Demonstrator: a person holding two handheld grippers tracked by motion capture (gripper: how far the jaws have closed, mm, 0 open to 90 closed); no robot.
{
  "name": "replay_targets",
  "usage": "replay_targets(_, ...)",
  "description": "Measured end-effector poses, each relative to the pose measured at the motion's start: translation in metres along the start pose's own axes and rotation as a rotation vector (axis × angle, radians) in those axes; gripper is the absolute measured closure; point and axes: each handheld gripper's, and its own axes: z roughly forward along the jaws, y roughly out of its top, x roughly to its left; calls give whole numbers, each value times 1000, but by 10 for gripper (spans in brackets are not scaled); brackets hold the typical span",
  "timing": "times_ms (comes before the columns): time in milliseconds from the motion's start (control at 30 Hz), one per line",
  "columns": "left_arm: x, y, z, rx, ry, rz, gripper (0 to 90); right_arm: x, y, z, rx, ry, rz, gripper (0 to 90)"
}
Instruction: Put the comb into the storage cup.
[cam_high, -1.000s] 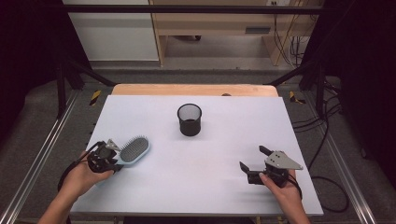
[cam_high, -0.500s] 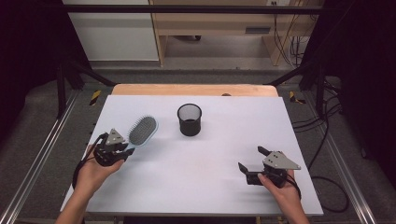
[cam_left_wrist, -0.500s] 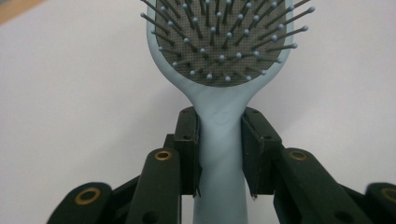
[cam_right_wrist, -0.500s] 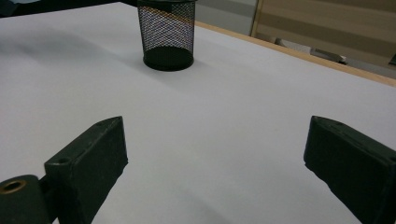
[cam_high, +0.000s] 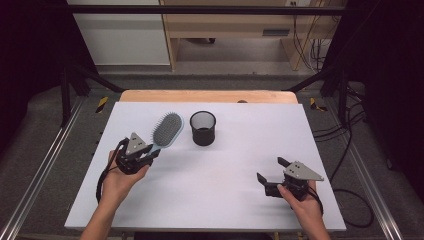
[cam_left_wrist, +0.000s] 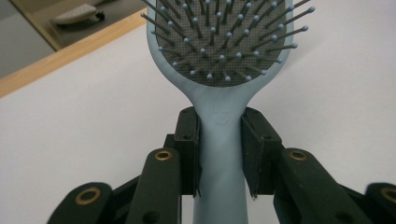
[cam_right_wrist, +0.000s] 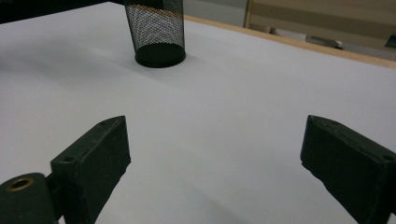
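While the left gripper (cam_high: 150, 153) holds it by the handle, the brush (cam_high: 166, 130) sits at about nine o'clock of the cup (cam_high: 203, 128), just beside it but not touching in the high view. Its long axis runs from the gripper at seven o'clock up to the head at one o'clock, so the head points away from the person and a little toward the cup. The bristles face up toward the high camera. In the left gripper view the brush (cam_left_wrist: 223, 93) rises straight toward twelve o'clock, its pale blue handle pinched between the two black fingers (cam_left_wrist: 187, 149), which press on either side of the neck just below the dark bristle pad. A small faint mark is moulded into the neck, too soft to read. No other writing shows on the brush, cup or grippers.

The left hand (cam_high: 119, 176) wraps the gripper at the nine o'clock side of the white counter (cam_high: 235, 150).

At about four o'clock of the counter, the right gripper (cam_high: 274, 169) rests in the right hand (cam_high: 306, 204), well apart from the brush. Its fingers (cam_right_wrist: 100, 154) stand wide with only bare counter between them. In the right gripper view the cup (cam_right_wrist: 156, 30), black mesh and upright, stands far off at eleven o'clock.
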Motion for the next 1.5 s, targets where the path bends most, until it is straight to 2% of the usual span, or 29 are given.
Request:
replay_targets(67,-2,1,0,-15,3,6,695,-1,-1,0,10,3,10,87)
replay_targets(100,-5,2,0,-51,9,15,695,-2,-2,0,20,7,30,82)
replay_targets(133,-5,2,0,-51,9,15,695,-2,-2,0,20,7,30,82)
replay_targets(167,-7,3,0,-69,15,31,695,-3,-1,0,16,14,53,80)
replay_targets(200,-7,3,0,-69,15,31,695,-3,0,0,9,21,72,80)
replay_targets(233,-12,3,0,-92,20,40,695,-3,1,0,2,25,100,79)
replay_targets(333,-18,3,1,-114,17,42,695,-2,4,2,26,1,161,85)
replay_targets(400,-21,4,1,-125,15,48,695,2,7,3,39,-5,152,84)
replay_targets(467,-24,6,0,-134,4,39,695,7,12,3,43,14,145,79)
replay_targets(500,-24,7,-1,-146,-6,27,696,9,15,3,35,27,172,79)
replay_targets(533,-24,7,-1,-146,-6,27,695,9,15,3,35,27,172,79)
replay_targets(567,-26,8,-2,-152,-17,8,695,10,20,3,32,45,189,79)
replay_targets(633,-28,11,-3,-162,-32,0,695,13,32,3,11,47,186,80)
replay_targets(667,-29,14,-3,-160,-31,7,695,13,39,3,0,46,186,80)
replay_targets(700,-30,20,-1,-166,-21,27,696,16,53,5,-18,39,173,77)
replay_targets(767,-32,26,2,-177,-19,24,695,18,67,9,-36,28,156,75)
replay_targets(833,-32,29,3,-186,-21,21,695,19,74,11,-54,26,155,72)
replay_targets(867,-34,36,5,-202,-21,19,696,22,86,15,-78,23,142,68)
replay_targets(1067,-34,53,12,-252,-23,4,696,29,113,28,-161,7,141,60)
replay_targets(1100,-34,55,14,-261,-22,-1,696,30,117,30,-172,0,148,61)
replay_targets(1133,-34,56,16,-270,-30,-26,696,30,120,32,-179,-6,153,64)
replay_targets(1233,-35,54,18,-287,-33,-49,696,30,126,37,-183,-10,185,72)
replay_targets(1300,-35,52,20,-290,-40,-64,696,29,127,40,-147,-1,213,86)
replay_targets(1367,-36,49,20,-281,-42,-56,696,29,131,41,-100,7,185,79)
replay_targets(1467,-38,46,19,-279,-42,-57,696,31,130,38,-120,2,179,83)
replay_targets(1500,-39,44,19,-278,-42,-57,696,34,126,37,-123,16,183,76)
